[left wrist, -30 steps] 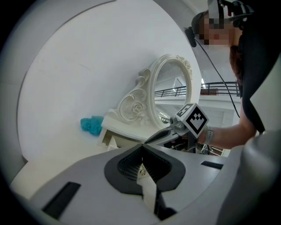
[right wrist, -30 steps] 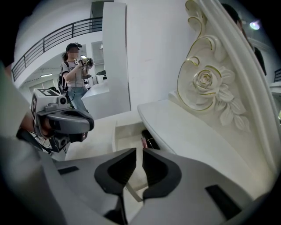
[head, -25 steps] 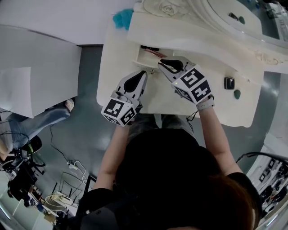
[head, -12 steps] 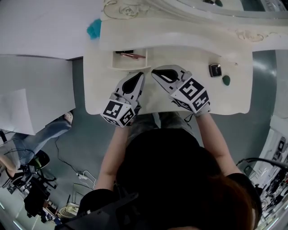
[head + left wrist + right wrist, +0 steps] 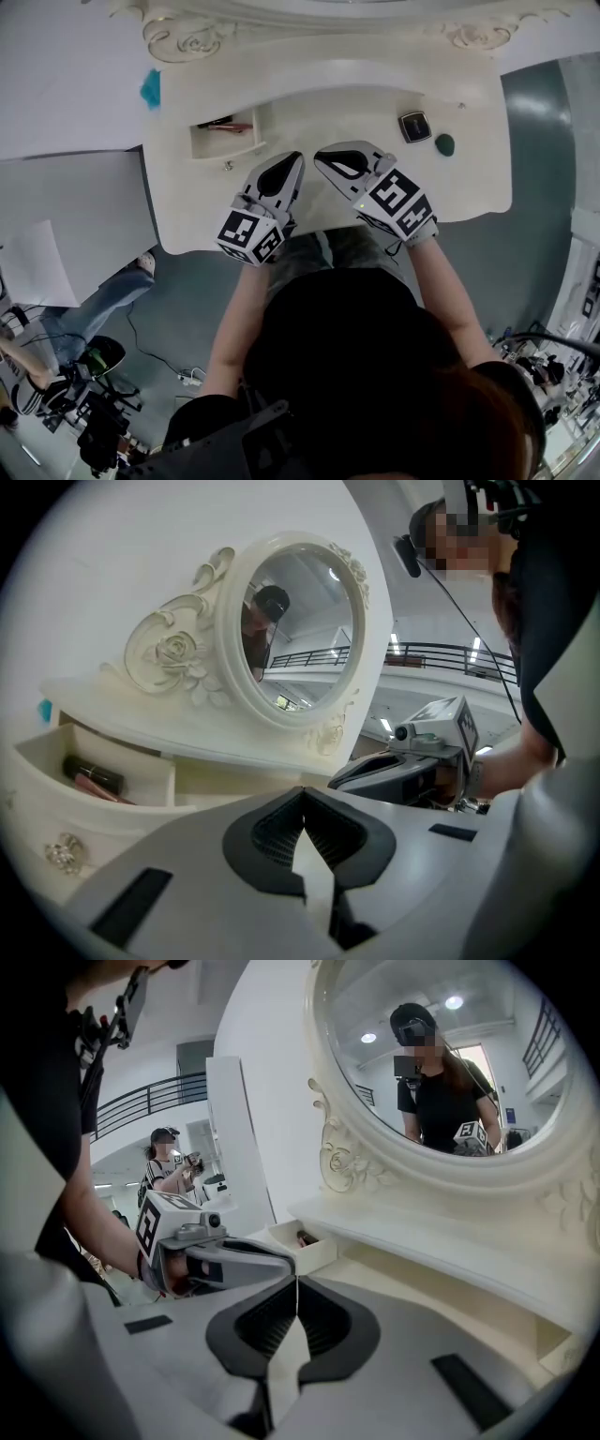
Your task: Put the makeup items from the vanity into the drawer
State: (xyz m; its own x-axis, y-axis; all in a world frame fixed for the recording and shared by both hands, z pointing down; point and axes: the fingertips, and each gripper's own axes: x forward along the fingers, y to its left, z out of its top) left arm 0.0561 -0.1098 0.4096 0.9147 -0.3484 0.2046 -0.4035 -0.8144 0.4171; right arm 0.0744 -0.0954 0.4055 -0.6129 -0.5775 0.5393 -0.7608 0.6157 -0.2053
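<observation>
The cream vanity [image 5: 469, 192] has a small drawer [image 5: 199, 148] standing open at its left, with a dark tube [image 5: 92, 773] and a pink stick [image 5: 105, 790] lying inside. A black square compact [image 5: 413, 126] and a green item [image 5: 444, 144] rest on the top at the right. My left gripper [image 5: 296, 157] and right gripper [image 5: 322, 156] hover side by side over the middle of the tabletop, to the right of the drawer. Both are shut with nothing between the pads. In the left gripper view the left gripper [image 5: 303, 795] points toward the mirror; the right gripper [image 5: 297, 1283] points toward the drawer [image 5: 309, 1245].
An ornate oval mirror [image 5: 295, 621] rises at the back of the vanity. A teal object [image 5: 150, 87] sits off the table's left rear corner. White panels stand to the left, and a person's leg [image 5: 103, 291] shows on the grey floor there. The drawer has a crystal knob [image 5: 62, 853].
Both grippers have drawn away from the drawer front, to the right and toward the table's near edge. The right gripper's tip no longer sits at the drawer.
</observation>
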